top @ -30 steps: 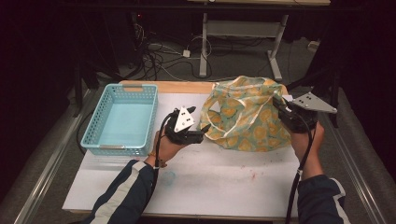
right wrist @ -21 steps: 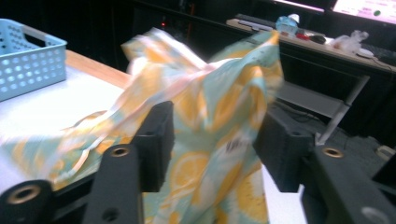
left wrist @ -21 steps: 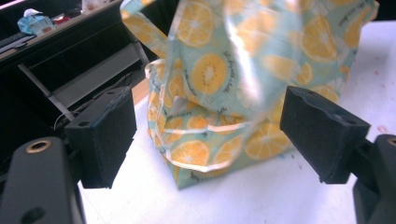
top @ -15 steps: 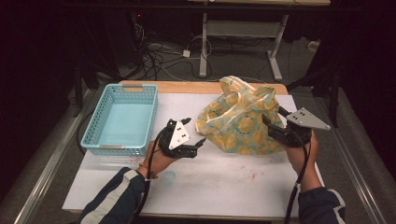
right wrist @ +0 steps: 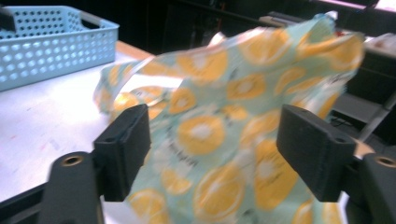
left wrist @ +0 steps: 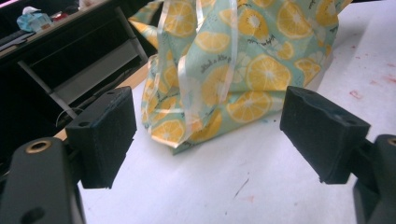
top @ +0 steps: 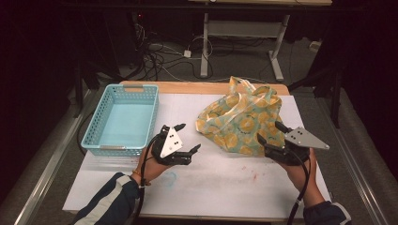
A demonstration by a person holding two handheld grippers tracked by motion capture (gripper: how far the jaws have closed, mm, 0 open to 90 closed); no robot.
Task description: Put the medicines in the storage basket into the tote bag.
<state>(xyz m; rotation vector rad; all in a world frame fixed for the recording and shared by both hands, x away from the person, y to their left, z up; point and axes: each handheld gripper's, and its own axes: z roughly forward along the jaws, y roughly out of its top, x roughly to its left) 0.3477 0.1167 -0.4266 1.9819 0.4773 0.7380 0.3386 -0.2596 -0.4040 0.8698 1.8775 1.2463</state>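
Reading left to right: I see the blue basket (top: 121,119) empty. My left gripper (top: 187,139) stands wide, holding nothing. The lemon-print bag (top: 243,118) lies slumped on the white table (top: 220,183). My right gripper (top: 272,134), jaws just opened, grips nothing. I judge bagging or binning not yet done.

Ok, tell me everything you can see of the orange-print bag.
The bag is thin, glossy plastic, pale green and printed with orange slices, with pale translucent handle loops hanging down its side. It sits crumpled and slumped on the white table top, right of the blue basket. Neither gripper holds it: the left gripper is open and apart from it, and the right gripper, jaws just opened, has released it.
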